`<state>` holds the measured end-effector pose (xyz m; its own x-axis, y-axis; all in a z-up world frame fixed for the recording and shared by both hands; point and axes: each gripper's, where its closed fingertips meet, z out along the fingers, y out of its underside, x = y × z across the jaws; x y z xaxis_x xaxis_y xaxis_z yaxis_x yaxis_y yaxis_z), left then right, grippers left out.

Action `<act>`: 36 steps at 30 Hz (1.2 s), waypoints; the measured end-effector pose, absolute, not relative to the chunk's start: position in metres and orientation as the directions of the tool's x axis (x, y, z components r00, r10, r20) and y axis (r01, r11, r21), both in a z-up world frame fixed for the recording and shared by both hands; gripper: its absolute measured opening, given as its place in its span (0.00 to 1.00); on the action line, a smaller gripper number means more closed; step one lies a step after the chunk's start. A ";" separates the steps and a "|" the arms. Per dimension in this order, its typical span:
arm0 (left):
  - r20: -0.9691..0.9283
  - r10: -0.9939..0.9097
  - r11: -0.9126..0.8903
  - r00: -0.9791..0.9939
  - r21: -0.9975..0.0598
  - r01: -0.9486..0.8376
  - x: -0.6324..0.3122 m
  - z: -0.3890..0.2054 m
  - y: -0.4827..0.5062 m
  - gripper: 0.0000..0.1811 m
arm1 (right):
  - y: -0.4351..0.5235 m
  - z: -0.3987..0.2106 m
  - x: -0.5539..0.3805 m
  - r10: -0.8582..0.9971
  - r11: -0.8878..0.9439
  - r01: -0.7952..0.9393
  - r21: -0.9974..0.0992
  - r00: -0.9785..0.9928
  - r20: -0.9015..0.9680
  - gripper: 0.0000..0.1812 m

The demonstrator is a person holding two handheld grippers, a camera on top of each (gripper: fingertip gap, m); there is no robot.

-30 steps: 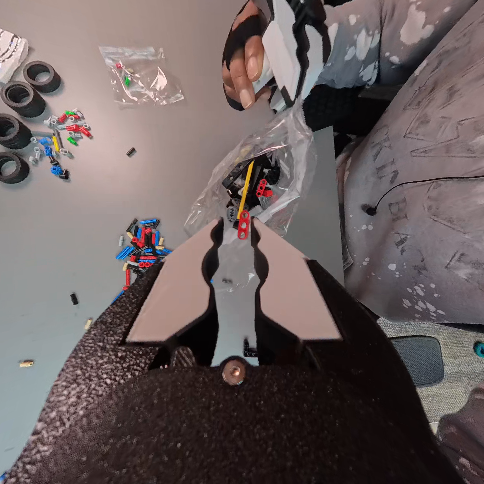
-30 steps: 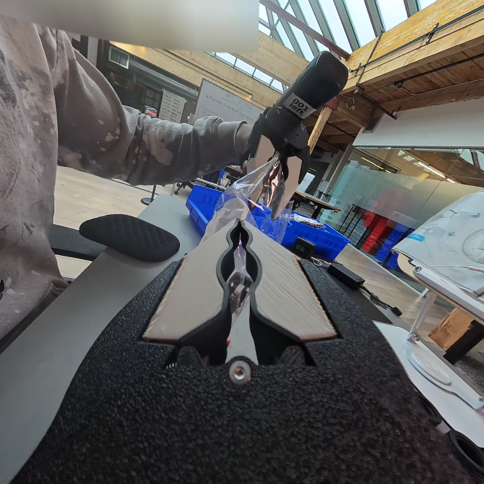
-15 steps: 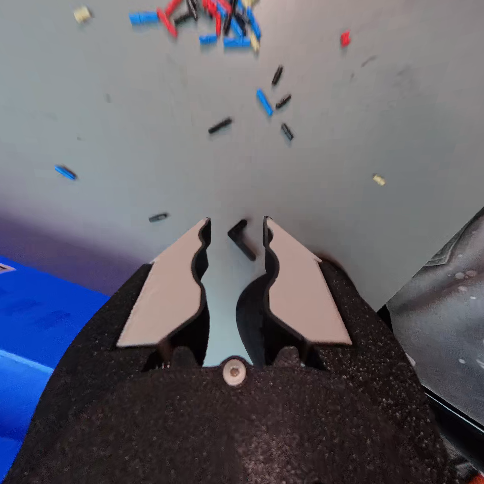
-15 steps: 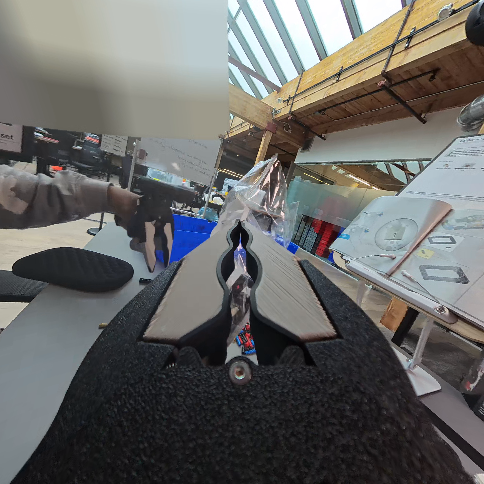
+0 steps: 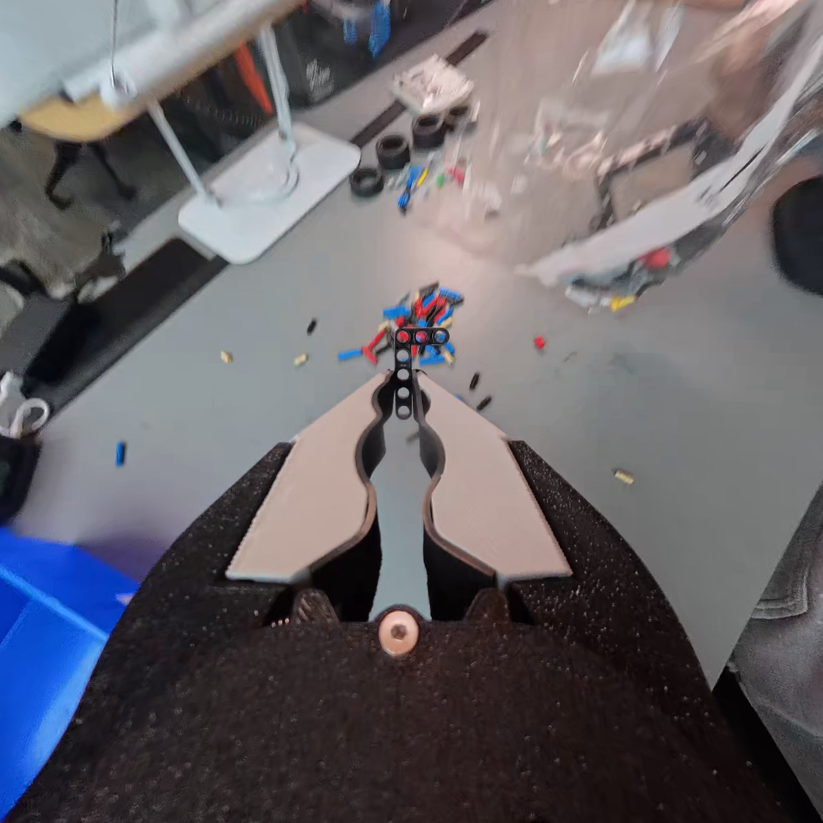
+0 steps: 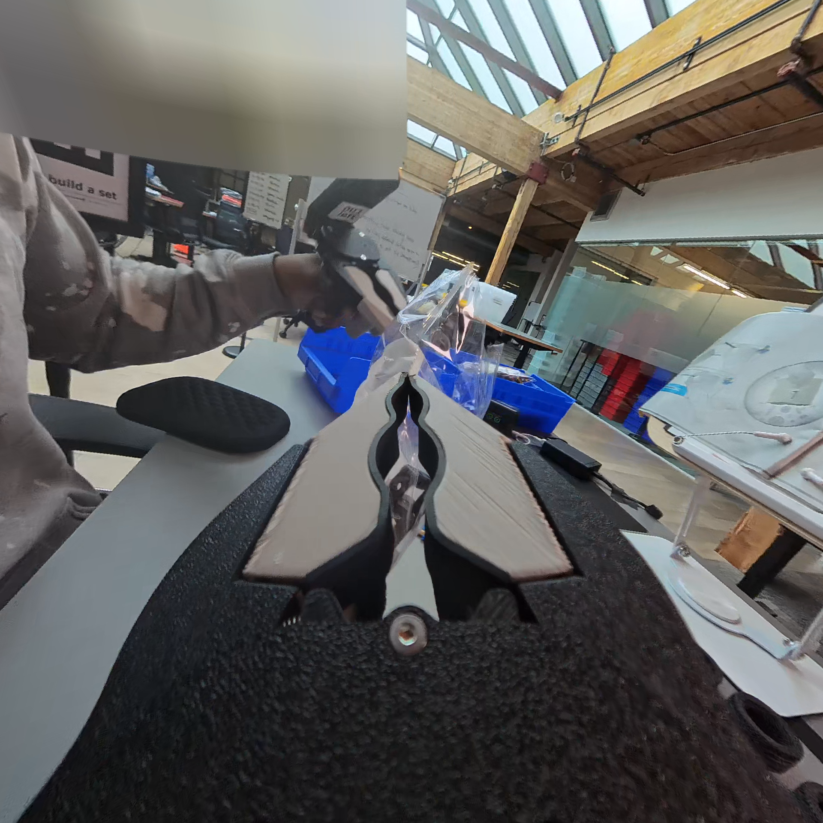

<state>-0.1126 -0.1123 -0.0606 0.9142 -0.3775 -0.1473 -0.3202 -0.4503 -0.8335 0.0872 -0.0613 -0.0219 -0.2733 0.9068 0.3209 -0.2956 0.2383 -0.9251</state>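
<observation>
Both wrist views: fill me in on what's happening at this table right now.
A person holds a claw in each hand over a grey table. The left claw is shut on a black L-shaped beam with holes, held above a pile of small blue, red and black pieces. The right claw is shut on a clear plastic bag with dark parts inside, lifted off the table. Black tyres and a blue bin sit farther off.

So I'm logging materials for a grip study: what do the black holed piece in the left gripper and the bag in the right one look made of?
L-shaped beam: apparently rigid moulded plastic, black, slight sheen, crisp round holes. Bag: thin clear plastic film, glossy, creased and see-through, clamped in the right gripper. The left gripper pinches the beam.
</observation>
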 end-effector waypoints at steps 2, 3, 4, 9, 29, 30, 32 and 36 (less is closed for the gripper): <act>-0.170 -0.490 -0.345 0.855 -0.863 -0.369 -0.085 -0.026 -0.102 0.04 | -0.070 -0.027 0.084 0.894 0.249 -0.288 -0.925 -0.299 0.334 0.00; -0.175 -0.547 -0.311 0.819 -0.865 -0.393 -0.071 -0.015 -0.099 0.04 | -0.073 -0.028 0.083 0.888 0.256 -0.285 -0.924 -0.308 0.341 0.00; -0.162 -0.608 -0.303 0.777 -0.857 -0.416 -0.058 -0.011 -0.098 0.04 | -0.076 -0.029 0.082 0.885 0.262 -0.287 -0.922 -0.311 0.348 0.00; -0.099 -0.740 -0.373 0.665 -0.762 -0.529 -0.026 -0.032 -0.090 0.05 | -0.088 -0.031 0.083 0.862 0.282 -0.291 -0.914 -0.343 0.375 0.00; 0.543 -0.820 -0.479 0.181 -0.824 0.302 0.019 -0.077 -0.050 0.51 | -0.037 0.045 0.107 0.945 0.014 -0.511 -0.860 -0.273 0.178 0.00; 0.545 -0.823 -0.483 0.160 -0.820 0.307 0.026 -0.076 -0.044 0.49 | -0.038 0.045 0.108 0.944 0.003 -0.506 -0.862 -0.284 0.170 0.00; 0.536 -0.839 -0.481 0.095 -0.812 0.332 0.035 -0.070 -0.040 0.36 | -0.037 0.037 0.106 0.945 0.013 -0.474 -0.881 -0.283 0.167 0.00; 0.482 -0.856 -0.454 0.186 -0.874 0.173 0.041 -0.082 -0.053 0.10 | -0.024 0.006 0.102 0.961 0.067 -0.331 -0.941 -0.232 0.150 0.00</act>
